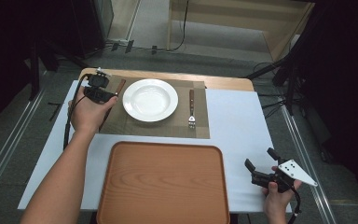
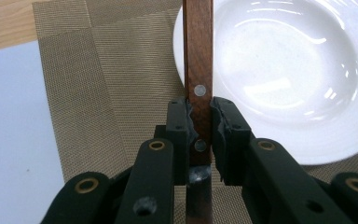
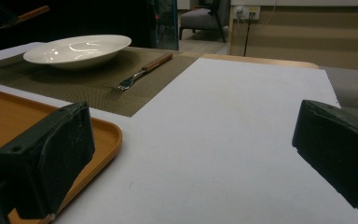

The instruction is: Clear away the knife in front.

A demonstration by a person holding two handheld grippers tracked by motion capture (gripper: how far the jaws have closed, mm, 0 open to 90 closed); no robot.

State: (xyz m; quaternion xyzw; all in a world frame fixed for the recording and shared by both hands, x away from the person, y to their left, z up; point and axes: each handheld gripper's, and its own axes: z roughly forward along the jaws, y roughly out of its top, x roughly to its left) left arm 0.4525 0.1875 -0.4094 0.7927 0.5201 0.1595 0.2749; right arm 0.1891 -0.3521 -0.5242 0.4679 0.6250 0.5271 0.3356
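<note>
Here the left gripper (image 2: 200, 123) has its 2 black jaws pinched on the wooden handle of a knife (image 2: 198, 70), the pads pressing either side just at the lower of the handle's 2 steel rivets. In the high view that knife (image 1: 120, 87) sits at the left edge of the woven placemat (image 1: 168, 128), just beside the white plate (image 1: 150, 100); its blade is hidden under the hand, and whether it is clear of the mat I cannot tell. The handle looks like stiff, flat-sided hardwood, so it should not flex or crush, and the pads have 2 parallel faces to bear on. It is probably light, but the grip is near 1 end of the handle, so the unseen blade may lever it downward; a hold nearer the balance point would likely be steadier. Smooth finish could let it slip if tilted.

The right gripper (image 1: 262, 164) rests well apart at the table's near right corner, jaws spread wide with nothing between them. A fork (image 1: 191, 108) lies right of the plate, and an empty wooden tray (image 1: 163, 186) sits nearest the person.
</note>
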